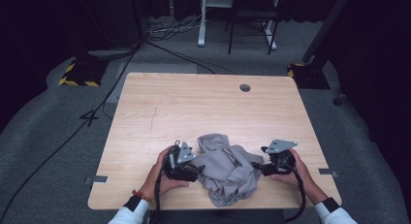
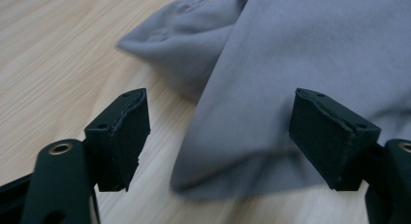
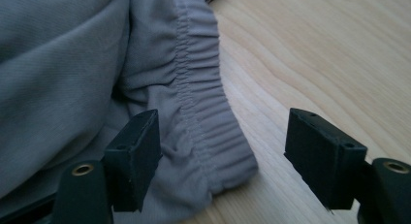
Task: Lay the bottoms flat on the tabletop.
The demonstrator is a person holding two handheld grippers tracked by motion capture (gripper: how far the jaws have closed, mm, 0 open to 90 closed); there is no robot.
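Observation:
A crumpled grey garment (image 1: 227, 168) lies near the front edge of the wooden table (image 1: 194, 107). My left gripper (image 1: 197, 170) sits at its left side, jaws open. In the left gripper view a folded edge of the grey cloth (image 2: 271, 88) lies between and beyond the open gripper (image 2: 218, 136), not clamped. My right gripper (image 1: 255, 167) sits at the garment's right side, also open. In the right gripper view the gathered elastic hem (image 3: 203, 112) runs down between the spread jaws of the gripper (image 3: 223, 158), resting on the table.
A round cable hole (image 1: 245, 88) sits near the table's far edge. Bare wood stretches behind the garment. On the floor beyond are cables (image 1: 169, 30), a stand base with yellow-black stripes (image 1: 77, 76) and white desk legs (image 1: 202, 20).

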